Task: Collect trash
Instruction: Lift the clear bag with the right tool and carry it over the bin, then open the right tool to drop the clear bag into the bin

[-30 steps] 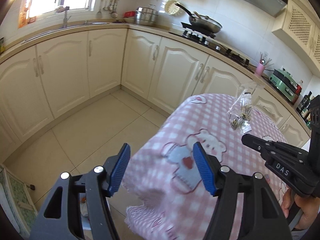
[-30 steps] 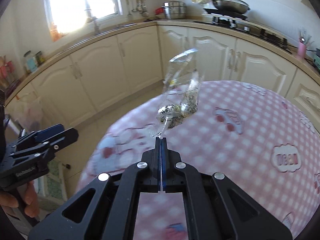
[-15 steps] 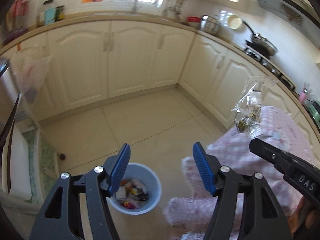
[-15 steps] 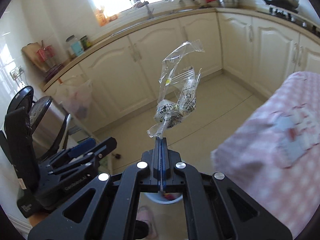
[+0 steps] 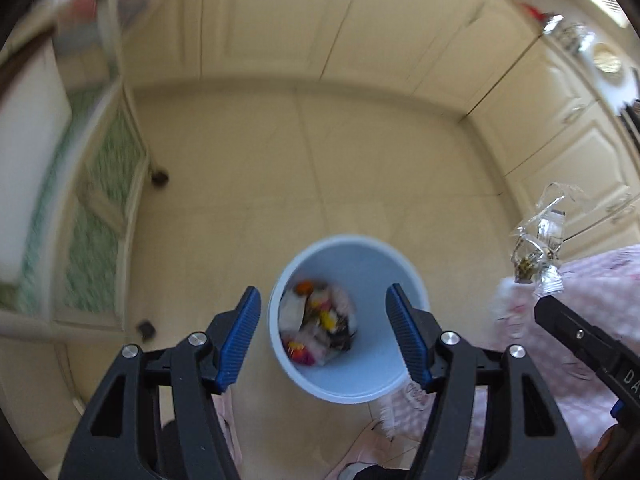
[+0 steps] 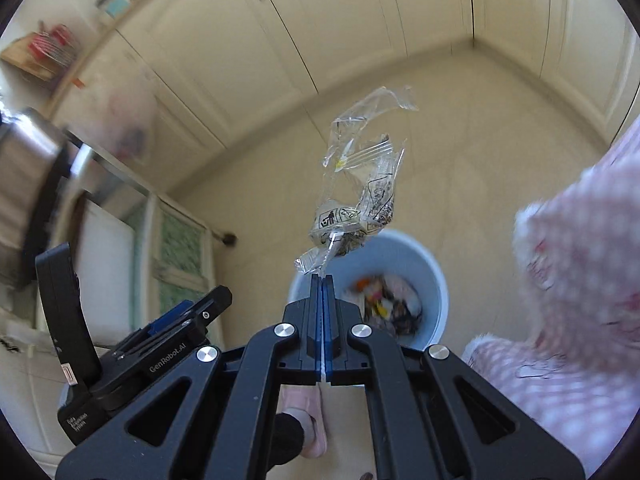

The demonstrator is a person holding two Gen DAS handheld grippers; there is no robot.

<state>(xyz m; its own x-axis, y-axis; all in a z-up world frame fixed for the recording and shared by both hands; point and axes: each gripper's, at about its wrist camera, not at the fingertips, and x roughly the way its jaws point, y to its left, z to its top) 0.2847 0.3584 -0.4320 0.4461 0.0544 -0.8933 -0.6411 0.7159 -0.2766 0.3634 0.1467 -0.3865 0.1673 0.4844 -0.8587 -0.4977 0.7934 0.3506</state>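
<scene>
My right gripper (image 6: 322, 278) is shut on a crumpled clear plastic wrapper (image 6: 360, 184) with black print, held in the air above the floor, just over the near rim of a pale blue trash bin (image 6: 436, 276). The wrapper also shows in the left wrist view (image 5: 538, 240) at the right, above the right gripper's black fingers (image 5: 560, 320). My left gripper (image 5: 322, 340) is open and empty, looking straight down into the same bin (image 5: 360, 256), which holds colourful trash (image 5: 316, 328).
The pink checked tablecloth (image 6: 568, 280) hangs at the right, close to the bin. Cream cabinets (image 5: 320, 20) line the far walls. A green-patterned unit on wheels (image 5: 100, 200) stands at the left. A foot in a pink slipper (image 6: 308, 420) is below the right gripper.
Both grippers have swung away from the table and tilted down toward the floor. The bin now sits centred between the left gripper's fingers, and the wrapper hangs over the bin's rim.
</scene>
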